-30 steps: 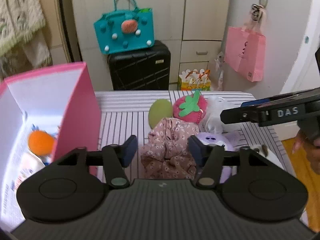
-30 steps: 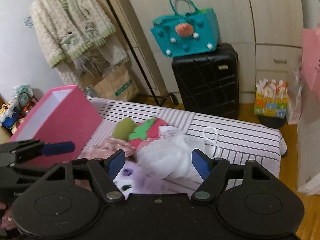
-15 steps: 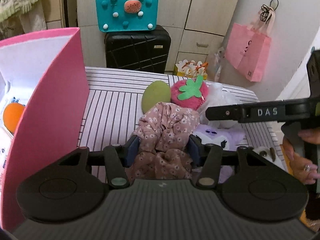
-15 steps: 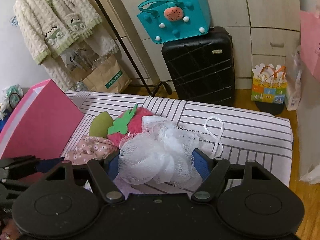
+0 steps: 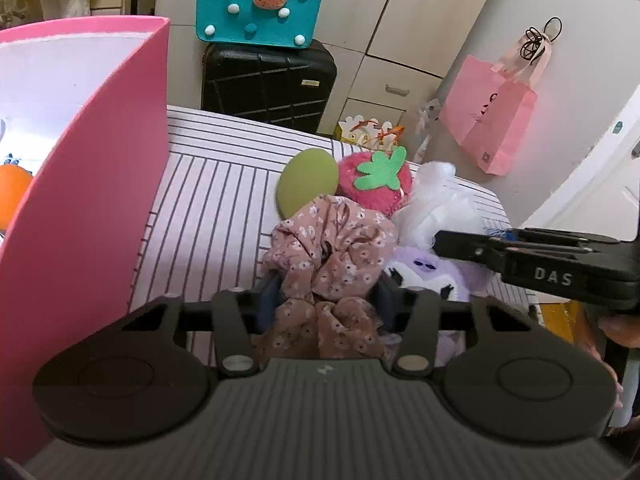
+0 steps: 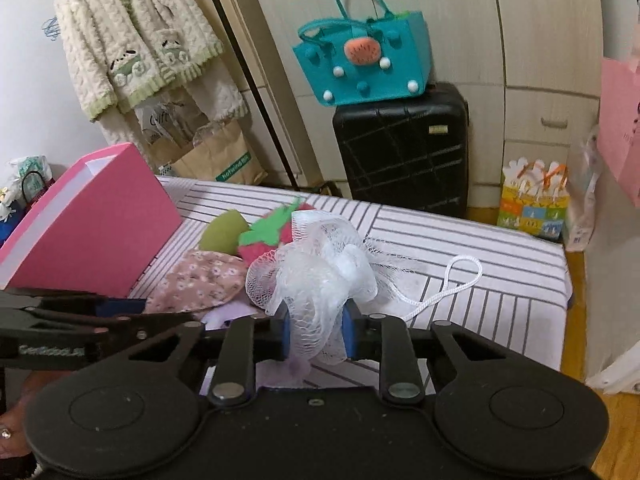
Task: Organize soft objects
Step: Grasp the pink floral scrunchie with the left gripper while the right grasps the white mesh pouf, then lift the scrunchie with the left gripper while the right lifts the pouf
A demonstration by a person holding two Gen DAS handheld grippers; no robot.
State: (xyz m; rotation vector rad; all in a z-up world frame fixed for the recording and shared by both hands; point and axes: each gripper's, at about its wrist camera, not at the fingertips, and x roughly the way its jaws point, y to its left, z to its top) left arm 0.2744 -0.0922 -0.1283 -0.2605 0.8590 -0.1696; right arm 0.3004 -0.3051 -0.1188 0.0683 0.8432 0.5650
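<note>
Soft objects lie bunched together on our striped counter: a floral pink scrunchie, a green pad, a strawberry plush, a white mesh bath pouf and a purple plush, each touching or overlapping its neighbour. To the left of the heap we see a broad bare strip of stripes running up to the wall of the pink box, which stands open-topped at the counter's left side with an orange ball inside. On the right, in the right wrist view, the cloth is bare beyond the pouf apart from its white cord loop, and the counter's right edge drops to a wooden floor. Past the far edge stand a black suitcase and a teal felt bag on top of it, close behind the counter. Our left gripper is closing, its fingers narrow and already pinching the near folds of the scrunchie bunched between them. Our right gripper is squeezed tight on the lower part of the pouf, whose netting bulges out above the blue pads. The two grippers sit just beside each other over the heap.
</note>
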